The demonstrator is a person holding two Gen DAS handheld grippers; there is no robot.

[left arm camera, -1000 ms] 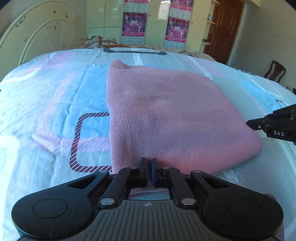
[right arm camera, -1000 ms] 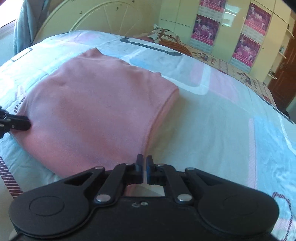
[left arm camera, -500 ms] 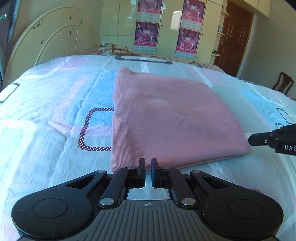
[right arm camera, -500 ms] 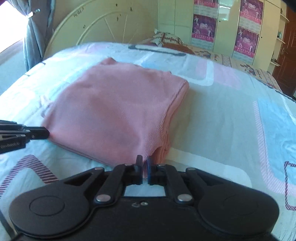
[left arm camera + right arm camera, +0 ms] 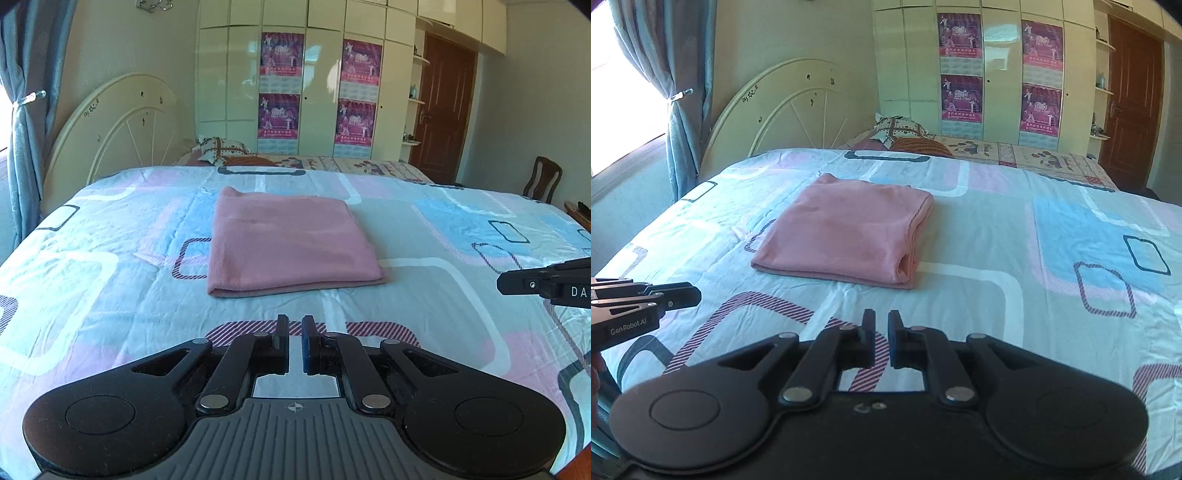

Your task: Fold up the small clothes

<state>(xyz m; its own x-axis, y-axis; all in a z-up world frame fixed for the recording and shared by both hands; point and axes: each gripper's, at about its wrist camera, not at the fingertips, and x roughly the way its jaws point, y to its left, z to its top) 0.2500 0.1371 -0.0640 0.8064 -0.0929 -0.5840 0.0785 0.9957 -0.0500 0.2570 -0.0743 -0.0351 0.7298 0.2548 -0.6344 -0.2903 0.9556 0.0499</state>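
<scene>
A pink knitted garment [image 5: 288, 243] lies folded into a neat rectangle on the bed; it also shows in the right wrist view [image 5: 846, 236]. My left gripper [image 5: 294, 325] hovers over the sheet in front of its near edge, apart from it, with a narrow gap between the jaws and nothing held. My right gripper [image 5: 881, 321] is also back from the garment, slightly parted and empty. Each gripper's tip shows at the edge of the other's view, the right one [image 5: 517, 283] and the left one [image 5: 683, 295].
The bed [image 5: 424, 288] has a pale sheet with blue, pink and striped rounded squares. A cream headboard [image 5: 110, 133] and curtain [image 5: 22, 129] stand at left. Pillows [image 5: 905, 136], a wardrobe with posters [image 5: 321, 92], a door [image 5: 443, 110] and a chair [image 5: 543, 181] lie beyond.
Both grippers let go of the garment's near edge, opened slightly and drew back and up from it. The garment now lies folded flat further away.
</scene>
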